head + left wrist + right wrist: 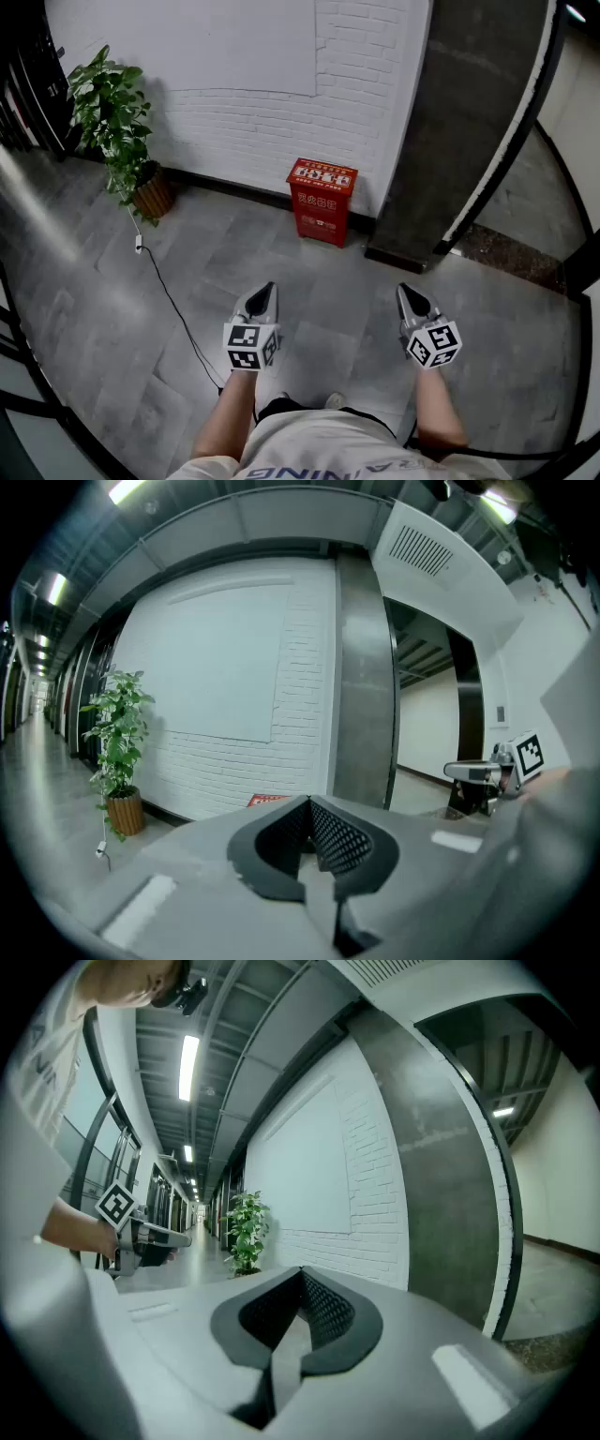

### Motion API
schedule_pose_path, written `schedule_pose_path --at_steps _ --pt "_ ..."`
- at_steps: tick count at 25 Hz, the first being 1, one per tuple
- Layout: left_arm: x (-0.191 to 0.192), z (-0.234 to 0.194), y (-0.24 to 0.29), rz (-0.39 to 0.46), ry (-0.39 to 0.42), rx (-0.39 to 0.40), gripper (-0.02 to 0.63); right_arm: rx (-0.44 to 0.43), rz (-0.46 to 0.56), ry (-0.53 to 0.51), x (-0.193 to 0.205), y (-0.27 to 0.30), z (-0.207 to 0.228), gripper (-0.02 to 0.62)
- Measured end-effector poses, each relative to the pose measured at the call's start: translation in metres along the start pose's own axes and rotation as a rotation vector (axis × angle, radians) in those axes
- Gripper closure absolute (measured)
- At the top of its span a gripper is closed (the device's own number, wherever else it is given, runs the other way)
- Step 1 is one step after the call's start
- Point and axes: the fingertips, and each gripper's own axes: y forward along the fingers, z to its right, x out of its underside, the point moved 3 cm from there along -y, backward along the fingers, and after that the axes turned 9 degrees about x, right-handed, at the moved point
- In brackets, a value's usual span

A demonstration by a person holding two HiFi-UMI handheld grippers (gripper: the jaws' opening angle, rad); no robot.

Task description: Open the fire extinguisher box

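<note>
Tools: left gripper (268, 289), right gripper (404, 291), both grey wedge bodies with black cross-hatched pads (342, 841). Each carries a white cube (249, 345) with black square markers. Clothing: pale short-sleeved T-shirt (319, 450), printed lettering; light shoe (335, 400).

You hold two grippers: one left gripper (269, 285), one right gripper (403, 288). Ahead of you there is one red fire extinguisher box (322, 201), one potted plant (117, 131), one dark pillar (459, 122) and one white brick wall (281, 56). One black cable (173, 305) is in sight, with one small white plug (139, 244) on it.
</note>
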Motion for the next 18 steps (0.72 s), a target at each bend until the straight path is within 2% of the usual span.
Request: schedule_pose_path --at_steps 10,18 --pt "-0.009 -0.01 0.054 0.024 -0.013 -0.015 0.603 -0.023 -0.007 -0.02 0.006 0.04 0.035 0.589" --pt "-0.031 -0.072 0.127 0.047 -0.02 0.023 0.603 -0.011 -0.031 -0.042 0.001 0.126 0.048 0.589"
